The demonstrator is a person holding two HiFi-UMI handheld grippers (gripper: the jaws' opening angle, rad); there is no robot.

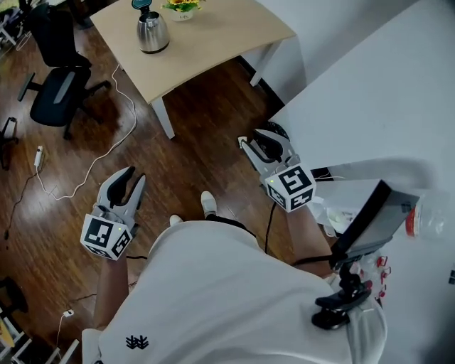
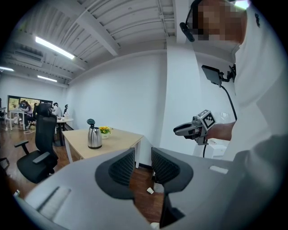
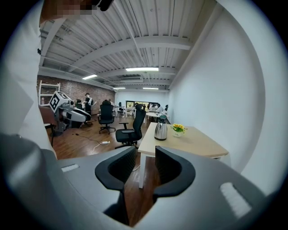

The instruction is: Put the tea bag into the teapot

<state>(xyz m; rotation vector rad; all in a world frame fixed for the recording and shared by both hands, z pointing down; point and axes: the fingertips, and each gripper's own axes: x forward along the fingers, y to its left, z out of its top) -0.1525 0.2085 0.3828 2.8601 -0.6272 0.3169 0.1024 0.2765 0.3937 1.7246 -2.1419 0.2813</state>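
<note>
A steel teapot (image 1: 151, 32) with a dark lid stands on the light wooden table (image 1: 206, 43) at the far side of the room, well away from both grippers. It also shows in the left gripper view as the teapot (image 2: 94, 137) and in the right gripper view as the teapot (image 3: 160, 130). No tea bag is in sight. My left gripper (image 1: 135, 175) hangs over the wooden floor, open and empty. My right gripper (image 1: 254, 139) is held near the white wall, also open with nothing between its fingers. Each camera sees the other: right gripper (image 2: 184, 130), left gripper (image 3: 74, 116).
A small pot of yellow flowers (image 1: 181, 8) stands beside the teapot. A black office chair (image 1: 60, 78) is left of the table, and a white cable (image 1: 121, 128) trails over the floor. A white wall (image 1: 370, 106) runs along the right.
</note>
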